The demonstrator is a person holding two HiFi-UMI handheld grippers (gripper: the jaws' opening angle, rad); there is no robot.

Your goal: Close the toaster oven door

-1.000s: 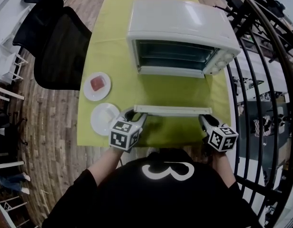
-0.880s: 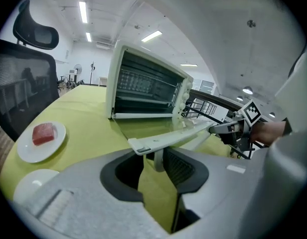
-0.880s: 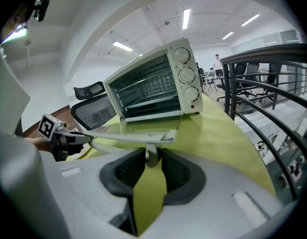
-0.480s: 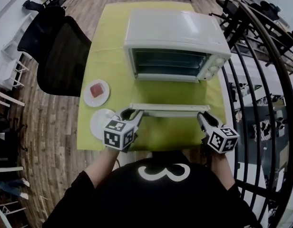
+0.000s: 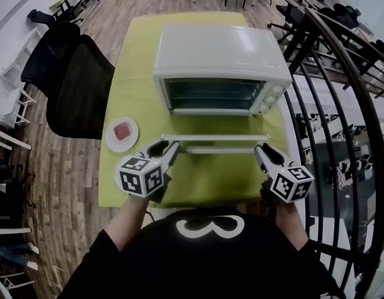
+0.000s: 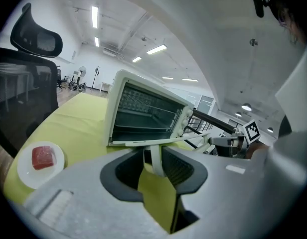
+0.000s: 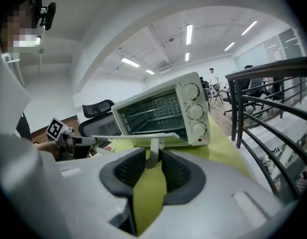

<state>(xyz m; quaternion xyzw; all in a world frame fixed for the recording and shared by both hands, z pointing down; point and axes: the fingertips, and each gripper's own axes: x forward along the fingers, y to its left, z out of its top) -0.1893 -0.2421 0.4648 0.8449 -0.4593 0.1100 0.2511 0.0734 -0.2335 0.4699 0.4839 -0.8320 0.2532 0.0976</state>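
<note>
The white toaster oven (image 5: pixel 220 48) stands on the green table with its cavity showing. Its drop-down door (image 5: pixel 215 137) is partly raised, the long handle (image 5: pixel 217 149) facing me. My left gripper (image 5: pixel 168 146) grips the handle's left end, and in the left gripper view the handle's white post (image 6: pixel 156 158) sits pinched between the pads of that gripper (image 6: pixel 154 167). My right gripper (image 5: pixel 262 149) holds the right end the same way. Its post (image 7: pixel 152 156) is squeezed between the dark pads of the right gripper (image 7: pixel 152 164), with the oven (image 7: pixel 163 111) behind.
A small white plate (image 5: pixel 122 133) with a red piece lies left of the door. A black office chair (image 5: pixel 76 86) stands at the table's left side. A dark metal railing (image 5: pixel 341 104) runs close along the right edge. The green cloth (image 5: pixel 198 179) continues under the door.
Both grippers have risen and moved toward the oven with the handle. The door's front edge has lifted off the table. The empty plate near the left gripper is now hidden.
</note>
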